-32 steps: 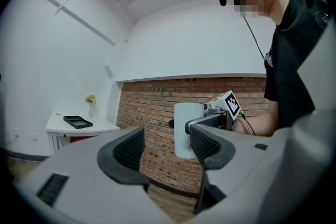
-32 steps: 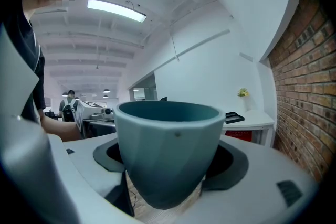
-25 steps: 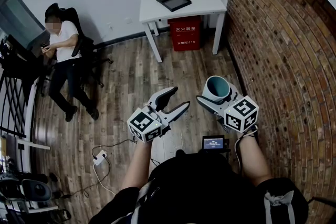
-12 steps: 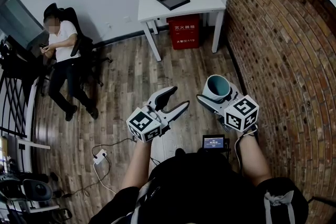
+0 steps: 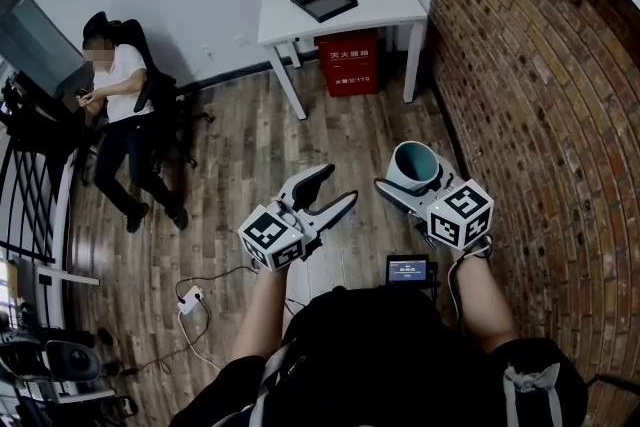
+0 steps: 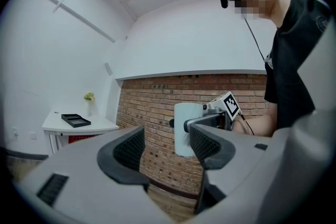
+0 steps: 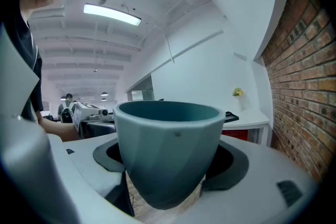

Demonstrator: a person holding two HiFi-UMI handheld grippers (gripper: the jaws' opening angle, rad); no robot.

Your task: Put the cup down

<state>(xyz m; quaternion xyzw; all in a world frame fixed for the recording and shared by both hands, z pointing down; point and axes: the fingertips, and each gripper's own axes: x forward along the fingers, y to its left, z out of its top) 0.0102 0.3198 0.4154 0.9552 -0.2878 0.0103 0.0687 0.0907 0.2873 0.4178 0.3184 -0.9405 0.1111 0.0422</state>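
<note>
The right tool (image 5: 408, 179) is clamped on the teal cup (image 5: 413, 165), carried upright above the wood floor (image 5: 250, 145) so it can land level (probably on the white tabletop (image 5: 385, 5) well ahead), while the left tool (image 5: 336, 186) hangs beside it, jaws apart and empty.

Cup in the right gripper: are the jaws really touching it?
Touching. In the right gripper view the teal cup sits wedged in the right gripper, both jaws pressing against its sides.

The cup (image 7: 168, 155) looks matt and smooth, perhaps plastic; the floor (image 5: 250, 145) is wood plank, the wall (image 5: 540, 95) rough brick.
</note>
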